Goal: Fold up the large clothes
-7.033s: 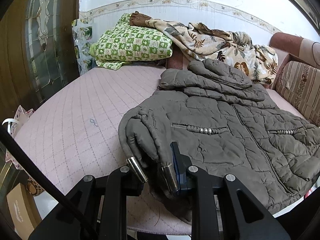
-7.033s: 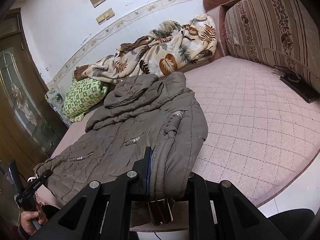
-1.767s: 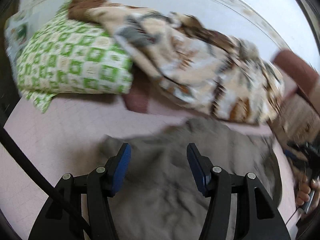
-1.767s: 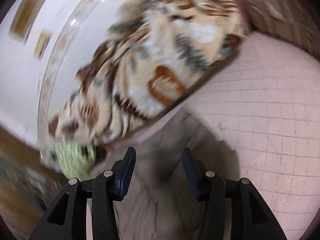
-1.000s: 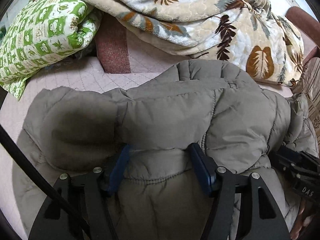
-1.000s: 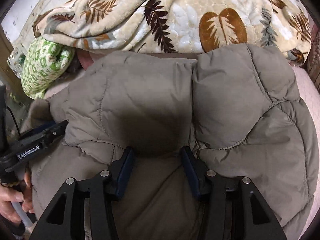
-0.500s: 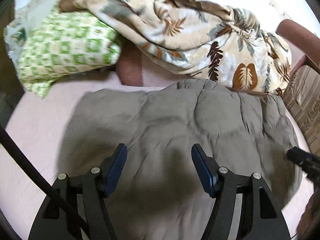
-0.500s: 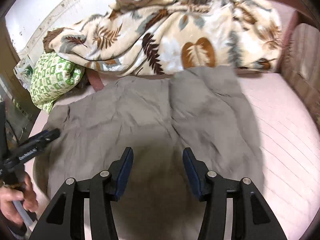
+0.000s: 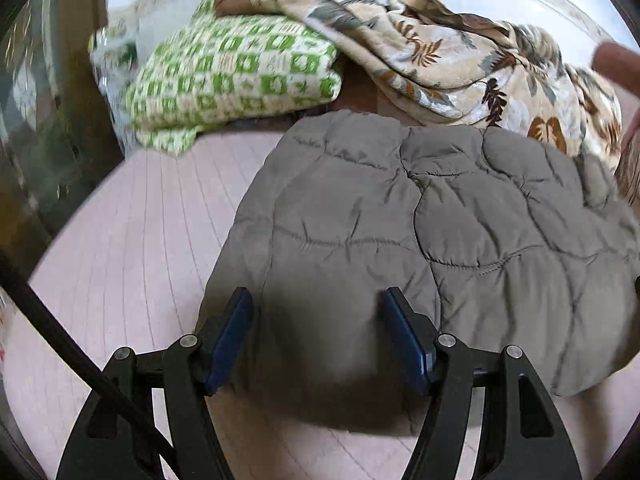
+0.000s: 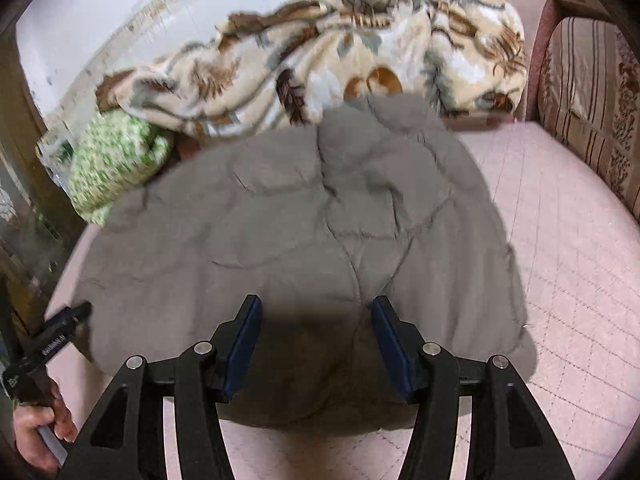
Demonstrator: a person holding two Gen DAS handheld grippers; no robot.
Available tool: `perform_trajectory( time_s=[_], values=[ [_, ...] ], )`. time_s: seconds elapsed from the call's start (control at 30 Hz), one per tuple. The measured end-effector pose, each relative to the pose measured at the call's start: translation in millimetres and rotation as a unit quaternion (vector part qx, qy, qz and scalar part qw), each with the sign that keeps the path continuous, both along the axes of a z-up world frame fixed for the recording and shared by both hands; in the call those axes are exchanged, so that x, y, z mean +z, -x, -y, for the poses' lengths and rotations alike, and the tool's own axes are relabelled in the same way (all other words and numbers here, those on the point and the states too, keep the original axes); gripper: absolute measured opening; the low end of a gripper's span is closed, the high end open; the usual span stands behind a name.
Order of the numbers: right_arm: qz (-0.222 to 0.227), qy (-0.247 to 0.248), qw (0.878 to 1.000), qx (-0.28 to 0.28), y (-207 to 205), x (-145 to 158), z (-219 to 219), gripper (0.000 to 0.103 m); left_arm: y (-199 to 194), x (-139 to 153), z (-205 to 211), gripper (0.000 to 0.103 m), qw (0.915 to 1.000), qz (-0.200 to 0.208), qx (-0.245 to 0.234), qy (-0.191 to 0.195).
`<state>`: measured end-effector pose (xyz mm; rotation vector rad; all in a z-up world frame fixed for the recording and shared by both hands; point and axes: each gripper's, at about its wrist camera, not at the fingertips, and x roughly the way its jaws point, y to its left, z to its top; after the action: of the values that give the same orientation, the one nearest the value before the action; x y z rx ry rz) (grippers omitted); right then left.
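A grey-brown quilted puffer jacket [image 9: 420, 220] lies folded in a compact bundle on the pink quilted bed [image 9: 132, 240]. It also fills the middle of the right wrist view [image 10: 300, 240]. My left gripper [image 9: 318, 328] is open and empty, hovering over the jacket's near left part. My right gripper [image 10: 316, 340] is open and empty, above the jacket's near edge. The left gripper's tip and the hand holding it show at the left edge of the right wrist view [image 10: 60, 328].
A green-and-white checked pillow [image 9: 232, 76] and a beige leaf-print blanket [image 9: 460, 64] lie piled behind the jacket against the wall. A striped sofa cushion [image 10: 592, 100] stands at the right. A dark wooden door [image 9: 40, 100] is at the left. Bare pink mattress [image 10: 568, 260] lies right of the jacket.
Both grippers have let go of the jacket's hem after carrying it up over the body, and have pulled back and up. The jacket now lies folded in half.
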<state>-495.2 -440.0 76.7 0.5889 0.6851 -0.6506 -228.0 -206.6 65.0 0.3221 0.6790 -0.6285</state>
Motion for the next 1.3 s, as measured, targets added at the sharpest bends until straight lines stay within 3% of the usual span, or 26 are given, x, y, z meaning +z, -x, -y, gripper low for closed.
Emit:
perform_trajectory(
  time_s=[0.2, 0.53, 0.77, 0.97, 1.13, 1.3],
  values=[
    [-0.026, -0.028, 0.999, 0.008, -11.4, -24.1, 8.9, 0.066, -5.6, -16.4, 15.8, 0.067, 0.9998, -0.006, 0.015, -0.010],
    [-0.042, -0.023, 0.999, 0.008, -17.9, -28.7, 8.2, 0.069, -0.8, -15.5, 21.9, 0.067, 0.9993, 0.018, 0.025, -0.021],
    [-0.037, 0.010, 0.999, 0.006, -12.4, -13.4, -5.6, 0.069, 10.7, 0.4, 12.3, 0.067, 0.9994, 0.018, 0.030, 0.010],
    [-0.009, 0.054, 0.998, 0.031, -16.3, 5.4, -27.0, 0.069, 34.7, 15.4, 16.8, 0.067, 0.9982, 0.055, 0.005, 0.024],
    [-0.004, 0.076, 0.995, 0.072, -33.1, 9.5, -46.7, 0.069, 42.8, 12.1, 25.9, 0.067, 0.9980, 0.059, -0.014, 0.013],
    [-0.015, 0.067, 0.994, 0.083, -42.4, -1.8, -50.7, 0.069, 44.1, 2.6, 34.7, 0.067, 0.9980, 0.059, -0.021, -0.006]
  ],
)
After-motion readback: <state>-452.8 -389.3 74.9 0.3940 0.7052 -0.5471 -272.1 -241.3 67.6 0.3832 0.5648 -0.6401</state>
